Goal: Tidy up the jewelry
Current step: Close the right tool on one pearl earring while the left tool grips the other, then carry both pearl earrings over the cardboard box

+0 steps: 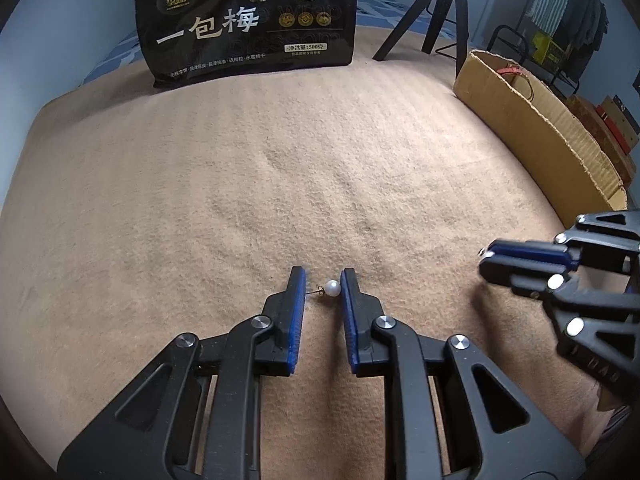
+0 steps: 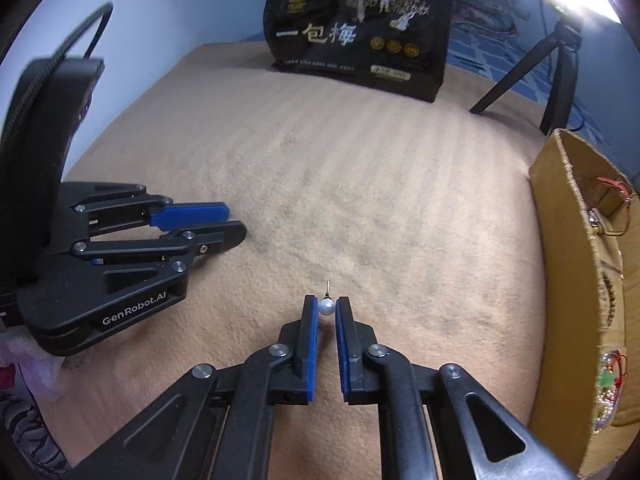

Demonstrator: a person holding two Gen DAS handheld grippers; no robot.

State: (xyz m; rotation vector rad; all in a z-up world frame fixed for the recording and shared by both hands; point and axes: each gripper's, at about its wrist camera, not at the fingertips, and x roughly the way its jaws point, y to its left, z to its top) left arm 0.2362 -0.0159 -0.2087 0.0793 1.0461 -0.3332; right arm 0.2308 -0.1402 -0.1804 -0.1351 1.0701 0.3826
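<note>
i had a pearl earring (image 1: 332,288) pinched in my left claw (image 1: 323,280) and another (image 2: 326,306) in my right claw (image 2: 327,307), both low in frame, neither yet in the cardboard box (image 2: 568,240) at right.

The left wrist view is being taken close above the tan blanket (image 1: 280,168), angled steeply down, facing the black snack bag (image 1: 244,20) at 12 o'clock. The right wrist view is being aimed likewise, just beside it. The blanket, bag (image 2: 360,40), tripod (image 1: 432,12) and cardboard box (image 1: 532,128) are being shared by both.
</note>
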